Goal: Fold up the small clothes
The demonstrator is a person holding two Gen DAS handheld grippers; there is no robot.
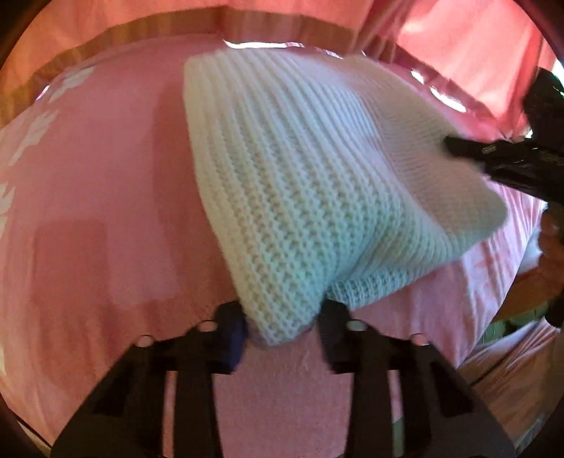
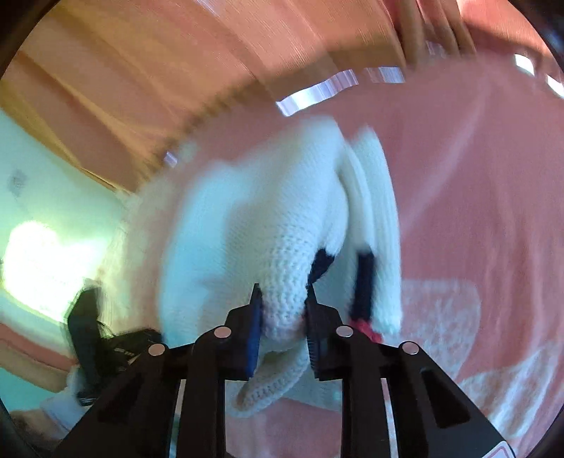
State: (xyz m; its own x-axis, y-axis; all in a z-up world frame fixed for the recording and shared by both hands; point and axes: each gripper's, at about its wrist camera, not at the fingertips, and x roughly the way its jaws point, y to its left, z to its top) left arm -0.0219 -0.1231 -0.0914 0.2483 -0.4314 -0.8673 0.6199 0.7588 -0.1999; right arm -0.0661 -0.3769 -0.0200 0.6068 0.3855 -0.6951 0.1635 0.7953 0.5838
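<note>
A white chunky-knit garment [image 1: 299, 169] lies partly lifted over the pink bed cover [image 1: 98, 197]. My left gripper [image 1: 282, 317] is shut on its near corner, with the fabric bunched between the two pads. From the right edge of the left wrist view, my right gripper [image 1: 458, 148] reaches in onto the garment's right side. In the right wrist view my right gripper [image 2: 282, 310] is shut on a rolled fold of the white knit [image 2: 246, 218]. A dark blue and red detail [image 2: 363, 289] shows on the garment just right of the jaws. The left gripper's black body [image 2: 88, 327] is blurred at lower left.
The pink cover carries white leaf prints [image 1: 35, 141] and a white patch [image 2: 440, 310]. A wooden bed frame [image 1: 141, 31] runs along the far edge, with pink curtains [image 1: 458, 45] behind it. A hand [image 1: 553, 246] shows at the right edge.
</note>
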